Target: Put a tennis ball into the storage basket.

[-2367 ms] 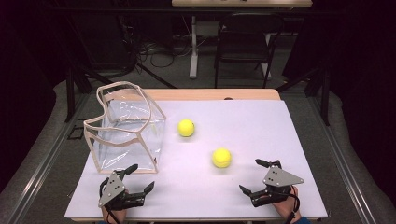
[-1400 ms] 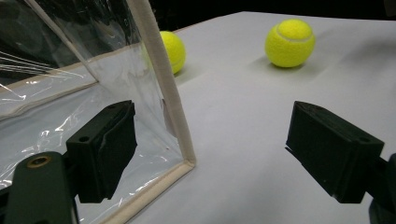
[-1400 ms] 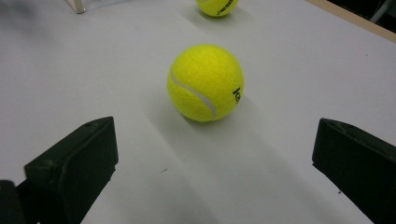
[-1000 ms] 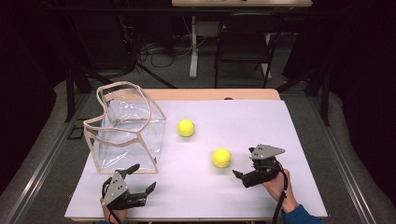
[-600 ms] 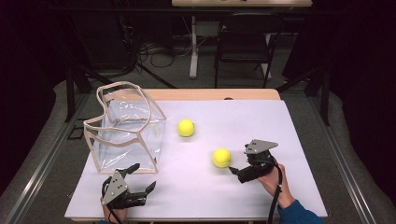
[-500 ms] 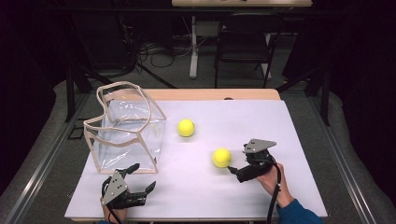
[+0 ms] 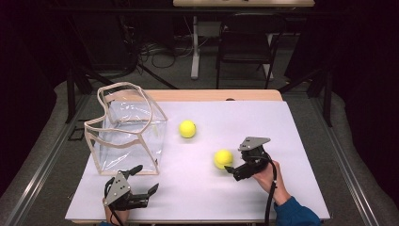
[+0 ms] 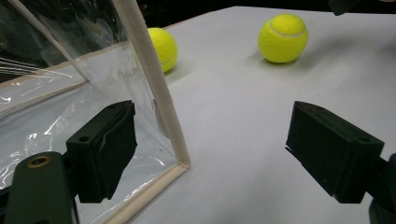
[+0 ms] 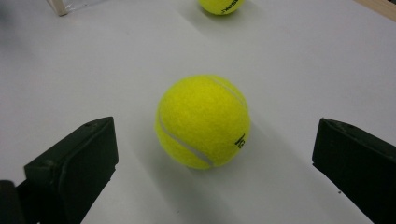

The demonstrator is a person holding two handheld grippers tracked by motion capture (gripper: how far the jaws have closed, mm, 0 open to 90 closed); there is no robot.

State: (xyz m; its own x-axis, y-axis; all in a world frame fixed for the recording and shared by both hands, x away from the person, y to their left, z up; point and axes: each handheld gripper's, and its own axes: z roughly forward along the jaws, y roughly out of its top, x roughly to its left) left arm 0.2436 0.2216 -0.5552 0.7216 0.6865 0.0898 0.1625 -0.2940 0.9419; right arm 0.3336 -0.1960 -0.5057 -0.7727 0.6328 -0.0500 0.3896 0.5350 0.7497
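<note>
Two yellow tennis balls lie on the white table top (image 7: pixel 291 141). The near ball (image 7: pixel 223 158) (image 9: pixel 203 121) sits just in front of my right gripper (image 7: pixel 234 162) (image 9: pixel 215 172), which is open, its jaws wide on either side of the ball and short of touching it. The far ball (image 7: pixel 187 128) (image 9: pixel 221 4) lies toward the table's middle. My left gripper (image 7: pixel 146 179) (image 8: pixel 217 149) is open and holds nothing, at the front left by the corner of a clear bag (image 7: pixel 127 127) (image 8: pixel 154 93) with beige trim. Both balls (image 8: pixel 282 37) (image 8: pixel 162 48) appear beyond it.
The clear bag stands open-topped at the table's left side. A wooden strip (image 7: pixel 211 95) runs along the far edge. Beyond the table stand a dark chair (image 7: pixel 247 42) and cables on the floor.
My right gripper has moved forward and left from the front right corner up to the near ball, still open. The left gripper, the balls and the bag have stayed put.
</note>
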